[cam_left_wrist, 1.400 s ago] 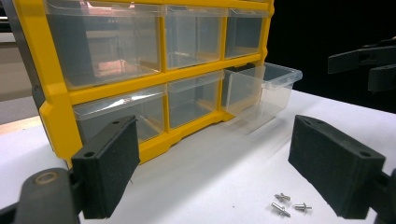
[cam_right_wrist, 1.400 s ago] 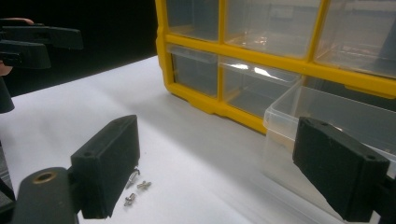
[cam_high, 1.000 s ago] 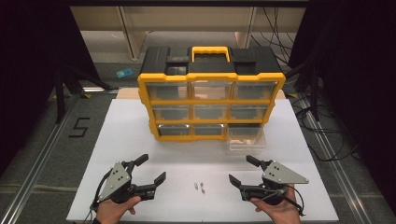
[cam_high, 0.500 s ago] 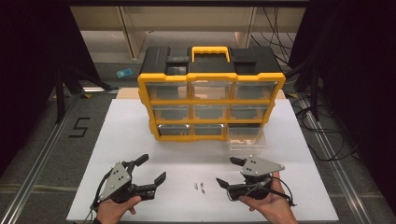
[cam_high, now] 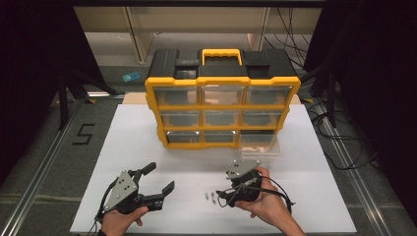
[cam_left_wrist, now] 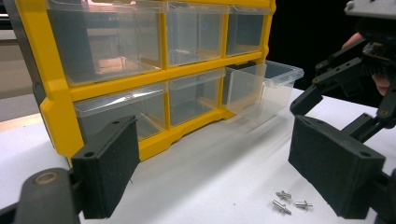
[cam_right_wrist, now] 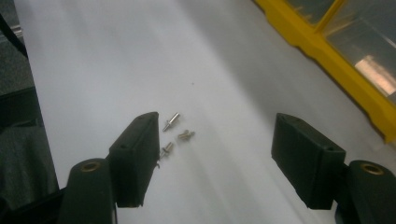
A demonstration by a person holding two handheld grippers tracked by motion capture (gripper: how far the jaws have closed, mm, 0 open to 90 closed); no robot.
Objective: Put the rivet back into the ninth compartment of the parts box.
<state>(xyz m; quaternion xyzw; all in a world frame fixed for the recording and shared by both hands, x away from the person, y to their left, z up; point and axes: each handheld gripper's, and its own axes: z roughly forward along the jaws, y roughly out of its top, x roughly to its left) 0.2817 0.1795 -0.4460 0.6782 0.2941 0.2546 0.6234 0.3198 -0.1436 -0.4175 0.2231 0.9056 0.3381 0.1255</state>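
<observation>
A white worktop (cam_high: 147, 128) sits in a dark room, with a grey floor on either side. At the far centre stands a yellow-and-black drawer organiser (cam_high: 221, 98) with clear drawers in three rows; its bottom-right drawer (cam_high: 259, 145) is pulled out over the worktop.

At the near left, my left tongs (cam_high: 158, 178) rest low over the worktop in my left hand (cam_high: 120, 220), jaws spread wide, nothing between them. In the left gripper view the jaws frame the organiser's lower drawers and the open drawer.

Near the front centre, three small metal rivets (cam_high: 212, 197) lie loose on the worktop, close together.

Just right of them, my right tongs (cam_high: 222, 193) point left toward the rivets, held in my right hand (cam_high: 263, 201). The jaws have just been closing but stand apart. In the right gripper view the rivets (cam_right_wrist: 173, 133) lie just beside the left pad, not gripped.
</observation>
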